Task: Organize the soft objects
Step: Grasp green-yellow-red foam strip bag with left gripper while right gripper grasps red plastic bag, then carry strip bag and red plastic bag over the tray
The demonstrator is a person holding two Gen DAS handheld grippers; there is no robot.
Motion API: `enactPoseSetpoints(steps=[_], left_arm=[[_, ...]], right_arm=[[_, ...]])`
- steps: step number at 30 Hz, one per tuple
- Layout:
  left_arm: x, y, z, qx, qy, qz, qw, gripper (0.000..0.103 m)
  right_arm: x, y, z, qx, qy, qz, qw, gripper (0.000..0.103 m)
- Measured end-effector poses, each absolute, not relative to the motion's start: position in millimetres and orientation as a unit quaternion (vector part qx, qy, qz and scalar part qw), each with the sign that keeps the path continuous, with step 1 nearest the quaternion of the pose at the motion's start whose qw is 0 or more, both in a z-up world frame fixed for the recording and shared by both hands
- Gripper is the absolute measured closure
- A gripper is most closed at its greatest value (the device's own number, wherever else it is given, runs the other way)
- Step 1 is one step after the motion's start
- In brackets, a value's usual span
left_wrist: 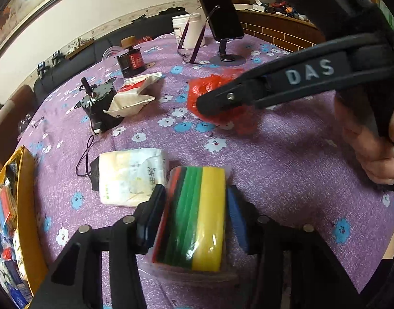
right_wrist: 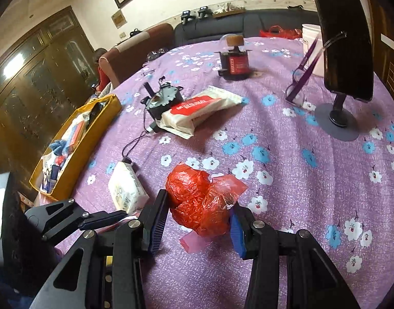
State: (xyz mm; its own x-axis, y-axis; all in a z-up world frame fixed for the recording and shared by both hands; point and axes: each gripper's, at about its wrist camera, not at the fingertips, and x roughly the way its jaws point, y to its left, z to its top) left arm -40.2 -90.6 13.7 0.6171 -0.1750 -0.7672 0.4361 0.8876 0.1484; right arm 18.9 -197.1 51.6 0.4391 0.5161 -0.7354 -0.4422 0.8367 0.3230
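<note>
My left gripper is shut on a wrapped pack of red, green and yellow sponges, pads pressed to both sides, just above the purple flowered tablecloth. My right gripper has its pads around a crumpled red plastic bag lying on the cloth; the pads touch its sides. The right gripper and the bag also show in the left wrist view. A white tissue pack lies left of the sponges. A red-and-white tissue pack lies further back.
A yellow box with several soft items sits at the table's left edge. A small motor with a cable, a dark jar, purple glasses, a phone on a stand and a white tub stand further back.
</note>
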Motion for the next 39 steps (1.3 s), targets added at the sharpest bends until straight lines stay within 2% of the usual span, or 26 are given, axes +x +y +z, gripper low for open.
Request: enactPoseSetpoints(steps=[2, 6, 23, 39], left_arm=[[-39.9, -90.7, 14.3, 0.163, 0.398, -0.166, 0.887, 0.063], [-37.3, -86.2, 18.8, 0.138, 0.398, -0.167, 0.892, 0.067], [-52.4, -46.0, 86.3, 0.050, 0.327, -0.177, 0.927, 0.068], [-66.3, 29.0, 108.2, -0.016, 0.295, -0.114, 0.948, 0.068]], right_arm=[[21.3, -199.5, 50.9, 0.048, 0.449, 0.277, 0.848, 0.056], [22.4, -203.1, 51.2, 0.054, 0.448, 0.274, 0.849, 0.056], [22.9, -216.0, 62.0, 0.089, 0.424, 0.278, 0.857, 0.056], [19.6, -217.0, 65.8, 0.098, 0.399, 0.293, 0.863, 0.056]])
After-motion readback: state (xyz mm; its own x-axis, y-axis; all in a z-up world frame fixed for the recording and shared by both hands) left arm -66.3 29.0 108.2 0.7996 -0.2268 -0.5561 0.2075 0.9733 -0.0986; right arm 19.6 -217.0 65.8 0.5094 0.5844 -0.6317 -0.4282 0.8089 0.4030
